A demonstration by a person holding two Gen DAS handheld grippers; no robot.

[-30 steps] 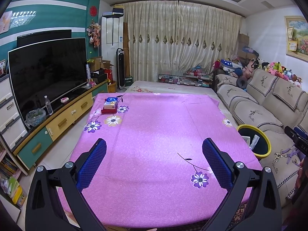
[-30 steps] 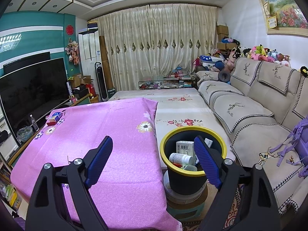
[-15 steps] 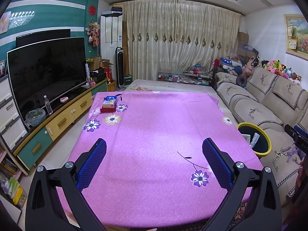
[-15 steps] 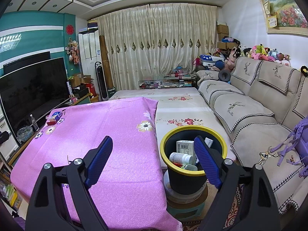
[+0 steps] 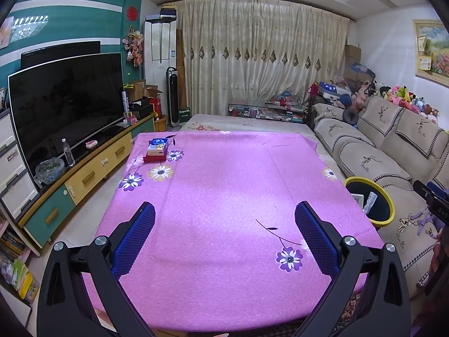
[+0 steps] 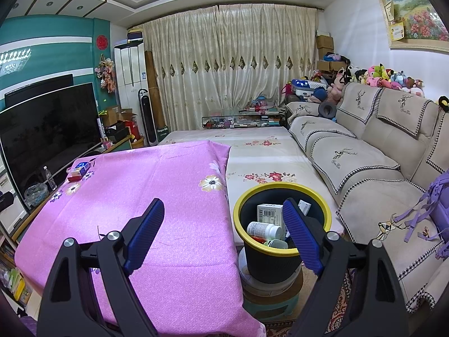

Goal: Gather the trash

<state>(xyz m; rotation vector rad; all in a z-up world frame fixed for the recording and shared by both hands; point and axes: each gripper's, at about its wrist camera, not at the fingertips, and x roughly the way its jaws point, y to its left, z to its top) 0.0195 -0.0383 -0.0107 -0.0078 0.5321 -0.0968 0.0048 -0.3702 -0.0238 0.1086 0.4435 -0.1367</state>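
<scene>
Worktop cloth (image 5: 224, 196) pink w/ purple & cream flower prints. Bin (image 6: 269, 266) at 3 o'clock: black body, yellow rim. Tissue box (image 5: 157, 146) at 11 o'clock: blue/white top on red base. Sofa (image 6: 364, 151) beige, black-white check trim. Gripper pads (image 5: 134, 241) blue.

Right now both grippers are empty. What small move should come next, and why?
Probably reach the left gripper toward the tissue box at the far left corner of the pink tablecloth, if it counts as trash. Nothing else lies on the cloth, and the bin already holds a bottle and cartons.
</scene>
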